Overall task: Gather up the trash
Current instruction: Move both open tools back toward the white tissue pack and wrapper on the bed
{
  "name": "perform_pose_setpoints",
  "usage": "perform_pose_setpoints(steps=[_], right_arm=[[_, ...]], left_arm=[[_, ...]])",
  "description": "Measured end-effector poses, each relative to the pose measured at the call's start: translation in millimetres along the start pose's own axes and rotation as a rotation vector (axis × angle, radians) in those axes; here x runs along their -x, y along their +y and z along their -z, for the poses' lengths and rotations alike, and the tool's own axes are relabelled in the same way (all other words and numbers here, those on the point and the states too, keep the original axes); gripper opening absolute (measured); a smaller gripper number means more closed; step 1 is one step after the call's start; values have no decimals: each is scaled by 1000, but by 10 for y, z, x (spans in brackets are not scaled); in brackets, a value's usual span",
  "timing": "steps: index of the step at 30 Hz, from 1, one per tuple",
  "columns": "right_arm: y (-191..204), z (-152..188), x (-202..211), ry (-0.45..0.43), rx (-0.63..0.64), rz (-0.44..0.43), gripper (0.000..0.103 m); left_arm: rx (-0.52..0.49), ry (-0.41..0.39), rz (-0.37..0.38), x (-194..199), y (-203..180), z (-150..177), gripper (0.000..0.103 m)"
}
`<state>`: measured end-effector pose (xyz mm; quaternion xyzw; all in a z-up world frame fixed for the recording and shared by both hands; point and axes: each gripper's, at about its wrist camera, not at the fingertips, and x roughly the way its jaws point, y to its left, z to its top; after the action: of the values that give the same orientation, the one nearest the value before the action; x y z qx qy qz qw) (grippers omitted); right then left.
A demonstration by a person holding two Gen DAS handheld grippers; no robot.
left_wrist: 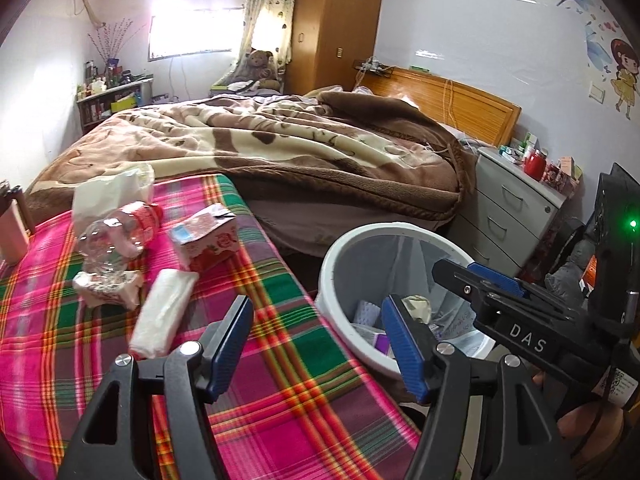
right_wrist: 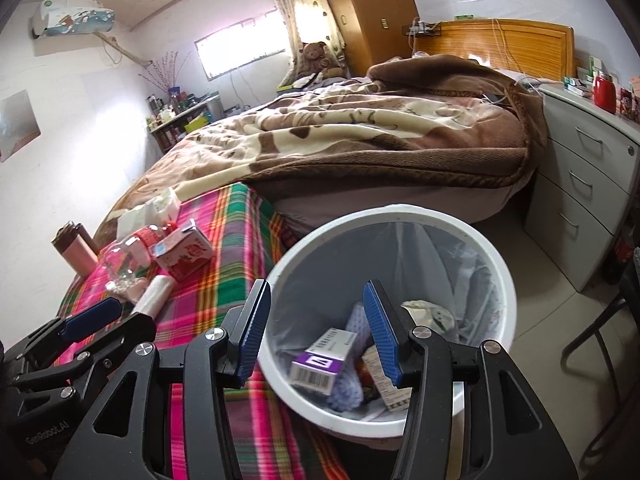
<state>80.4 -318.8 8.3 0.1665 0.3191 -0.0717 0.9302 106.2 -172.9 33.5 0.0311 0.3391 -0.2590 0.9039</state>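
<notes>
Step in hand: judged to be the turn from the bin back to the desk for the next piece of trash; the box is already in the bin
Doing it well: take the nearest piece first, the white tissue roll (left_wrist: pixel 164 312); come in from above with the jaws set across its narrow side; close only once both pads flank it, as soft paper will crush or slip; leave the pink flask (left_wrist: pixel 14 226) alone, since it looks like no trash
Left gripper (left_wrist: pixel 316 348): jaws apart, nothing between the pads; hangs over the desk's right edge, pointing down and forward, with the tissue roll just ahead to its left
Right gripper (right_wrist: pixel 320 332): jaws apart and empty; poised over the near rim of the bin, pointing down into it
Bin (right_wrist: pixel 496 264): white, lined with a clear bag, standing on the floor just beside the desk; holds a purple-and-white box (right_wrist: pixel 324 364), papers and a crumpled wad
Trash on the desk: crushed clear bottle (left_wrist: pixel 116 236) with red label; small red-and-white carton (left_wrist: pixel 208 236); crumpled white paper (left_wrist: pixel 116 188); all grouped on the plaid cloth (left_wrist: pixel 280 380), well apart from the bin
Hand: fingers partly visible under the right gripper's body in the left view; grip not readable
</notes>
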Motion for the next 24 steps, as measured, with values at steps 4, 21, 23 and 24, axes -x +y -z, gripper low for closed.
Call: perform_pose_setpoints(steps=[4,21,23,24], right_arm=[[120,12,-35,1,13,-23,56],[732,144,-336,73,114,-123,57],[788,155,-371,81,124,-129,57],[821,160,-398,86,129,-135,57]], left_arm=[[10,-15,-32,55,143,-3,70],[138,-20,-151,200,1030,145,72],[148,-16,-169,196,1116,150,72],[155,-17,-173,200,1157,153,72]])
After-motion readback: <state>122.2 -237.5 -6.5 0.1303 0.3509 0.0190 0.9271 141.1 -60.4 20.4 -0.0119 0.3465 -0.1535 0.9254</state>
